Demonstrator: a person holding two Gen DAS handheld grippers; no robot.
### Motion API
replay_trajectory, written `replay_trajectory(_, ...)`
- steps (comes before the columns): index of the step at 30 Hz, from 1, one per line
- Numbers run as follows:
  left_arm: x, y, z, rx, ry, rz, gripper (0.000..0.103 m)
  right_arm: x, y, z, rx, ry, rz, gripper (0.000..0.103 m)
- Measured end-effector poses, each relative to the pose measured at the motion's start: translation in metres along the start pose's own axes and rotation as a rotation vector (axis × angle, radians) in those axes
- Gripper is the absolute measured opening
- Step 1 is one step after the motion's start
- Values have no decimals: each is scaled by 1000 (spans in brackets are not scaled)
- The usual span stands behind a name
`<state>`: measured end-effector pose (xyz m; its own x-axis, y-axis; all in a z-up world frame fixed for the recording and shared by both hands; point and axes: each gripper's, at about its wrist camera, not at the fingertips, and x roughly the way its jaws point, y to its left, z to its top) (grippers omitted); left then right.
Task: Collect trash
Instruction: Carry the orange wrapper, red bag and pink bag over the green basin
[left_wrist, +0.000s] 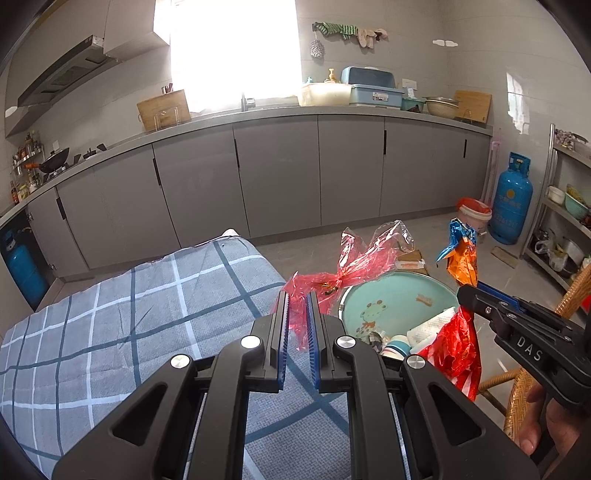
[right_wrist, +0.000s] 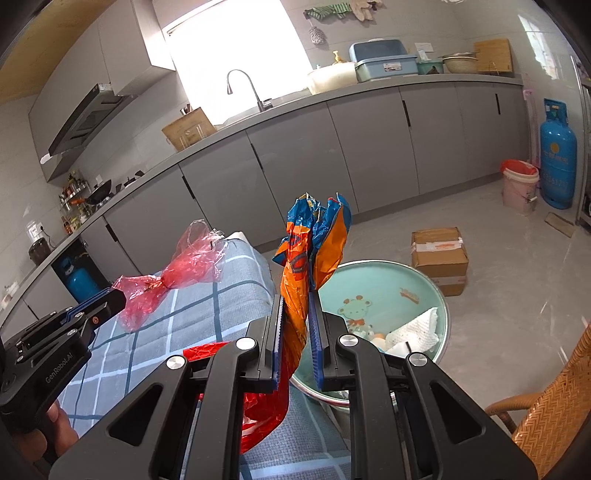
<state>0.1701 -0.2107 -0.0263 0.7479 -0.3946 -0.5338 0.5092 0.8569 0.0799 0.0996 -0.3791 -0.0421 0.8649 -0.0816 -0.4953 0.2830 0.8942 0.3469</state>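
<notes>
My left gripper (left_wrist: 296, 300) is shut on a crumpled pink cellophane wrapper (left_wrist: 351, 266), held above the edge of the plaid-covered table (left_wrist: 129, 325); the wrapper also shows in the right wrist view (right_wrist: 173, 275). My right gripper (right_wrist: 296, 306) is shut on an orange, blue and red snack bag (right_wrist: 314, 240), held upright beside the table, over the near rim of a teal basin (right_wrist: 373, 280). The basin holds white tissue (right_wrist: 417, 328) and small scraps. In the left wrist view the right gripper (left_wrist: 467, 291) holds the bag (left_wrist: 461, 254) above the basin (left_wrist: 388, 295).
A cardboard box (right_wrist: 439, 258) sits on the floor behind the basin. A wicker chair (right_wrist: 550, 410) stands at the right. A pink bucket (right_wrist: 519, 184) and a blue gas cylinder (right_wrist: 557, 155) stand by the grey cabinets (right_wrist: 295, 170).
</notes>
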Motion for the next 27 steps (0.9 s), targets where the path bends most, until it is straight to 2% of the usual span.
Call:
replay_trajectory(14,19,-19,9,2,8,-54,10,-3,-17,6,10,-24,-44,14)
replay_trajectory(27,49,-37,11,10,53,-104,10,2,-33,17,13,-33,-79,14)
